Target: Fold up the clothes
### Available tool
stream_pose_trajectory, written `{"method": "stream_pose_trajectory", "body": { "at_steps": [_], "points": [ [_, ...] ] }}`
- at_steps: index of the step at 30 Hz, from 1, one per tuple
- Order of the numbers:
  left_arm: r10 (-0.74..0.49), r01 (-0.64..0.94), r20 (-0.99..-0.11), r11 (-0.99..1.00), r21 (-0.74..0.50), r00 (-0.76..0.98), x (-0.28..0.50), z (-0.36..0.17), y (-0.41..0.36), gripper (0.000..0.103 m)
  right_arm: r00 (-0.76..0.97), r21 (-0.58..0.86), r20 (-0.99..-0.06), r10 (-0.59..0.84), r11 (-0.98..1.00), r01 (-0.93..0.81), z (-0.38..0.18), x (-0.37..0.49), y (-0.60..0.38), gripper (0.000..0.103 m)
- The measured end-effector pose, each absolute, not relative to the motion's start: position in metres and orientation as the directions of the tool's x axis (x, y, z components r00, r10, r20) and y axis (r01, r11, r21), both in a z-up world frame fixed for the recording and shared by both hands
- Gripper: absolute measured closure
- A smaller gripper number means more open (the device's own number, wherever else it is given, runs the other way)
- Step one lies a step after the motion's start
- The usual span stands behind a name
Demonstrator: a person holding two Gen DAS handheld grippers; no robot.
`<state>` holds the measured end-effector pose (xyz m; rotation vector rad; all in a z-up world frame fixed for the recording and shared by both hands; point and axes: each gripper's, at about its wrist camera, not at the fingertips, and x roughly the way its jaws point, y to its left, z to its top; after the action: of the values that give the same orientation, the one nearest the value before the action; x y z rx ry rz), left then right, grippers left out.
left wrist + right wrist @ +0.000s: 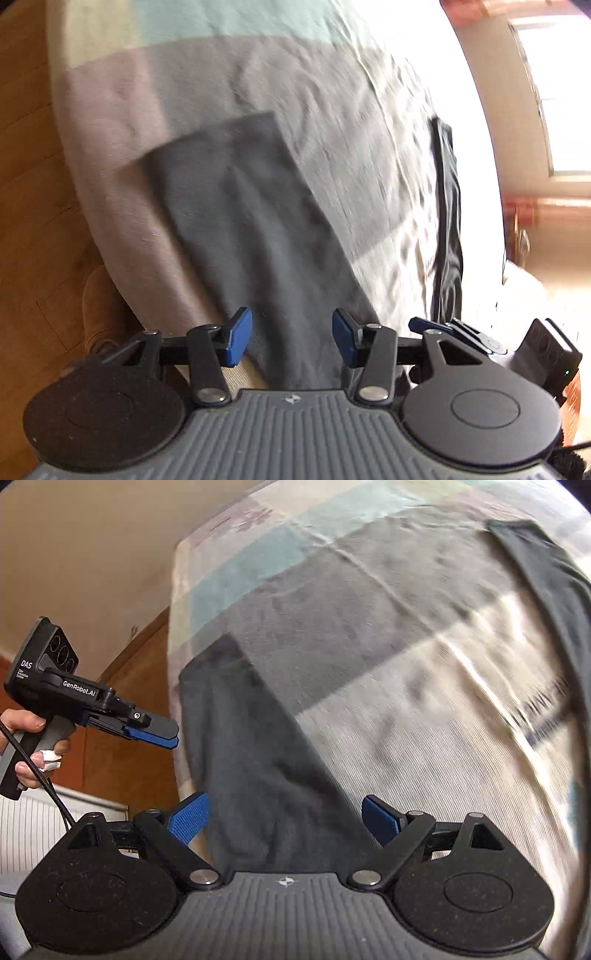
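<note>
Big patchwork bed [258, 74] under me, grey garment [251, 229] lying flat as a long panel near its edge; second dark piece [447, 206] well apart. Left gripper [291, 339] and right gripper [284, 823]: fingers apart, empty. My worry: a pinch grabbing the bedcover too

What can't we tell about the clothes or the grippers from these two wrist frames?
- Grey garment: near end hidden under the left gripper body, left wrist view; type unclear, motion blur.
- Same garment: near end hidden behind the right gripper, right wrist view.
- Dark garment: glare washes out its right edge, left view; cut off by the frame edge in the right view.
- Bedspread print: blurred.
</note>
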<state>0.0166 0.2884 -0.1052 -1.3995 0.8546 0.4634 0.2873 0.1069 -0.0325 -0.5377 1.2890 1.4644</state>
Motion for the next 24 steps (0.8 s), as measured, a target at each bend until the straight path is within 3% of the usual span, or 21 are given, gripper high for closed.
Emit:
{"method": "stream_pose_trajectory", "body": {
  "at_steps": [3,7,12,19,24],
  "points": [
    [-0.146,-0.731,-0.726,0.032,-0.682,0.672,-0.001,-0.121,0.295,0.052,-0.435,0.481,-0.819,0.373,0.035,-0.876,-0.039,0.283,0.160,0.010],
    [-0.137,-0.705,-0.693,-0.081,-0.705,0.708,-0.006,-0.146,0.298,0.049,-0.496,0.538,-0.796,0.347,0.030,-0.842,-0.045,0.285,0.187,0.010],
    [-0.111,-0.653,-0.644,-0.112,-0.749,0.757,-0.005,-0.159,0.311,0.048,-0.570,0.606,-0.760,0.313,0.026,-0.795,-0.054,0.288,0.221,0.010],
    [0.054,-0.665,-0.666,-0.032,-0.746,0.744,-0.003,-0.149,0.335,0.047,-0.628,0.648,-0.732,0.263,-0.014,-0.761,-0.066,0.284,0.260,0.010],
    [0.047,-0.575,-0.580,-0.087,-0.814,0.813,0.003,-0.165,0.352,0.044,-0.700,0.709,-0.682,0.212,-0.047,-0.704,-0.080,0.283,0.291,0.010]
  ]
}}
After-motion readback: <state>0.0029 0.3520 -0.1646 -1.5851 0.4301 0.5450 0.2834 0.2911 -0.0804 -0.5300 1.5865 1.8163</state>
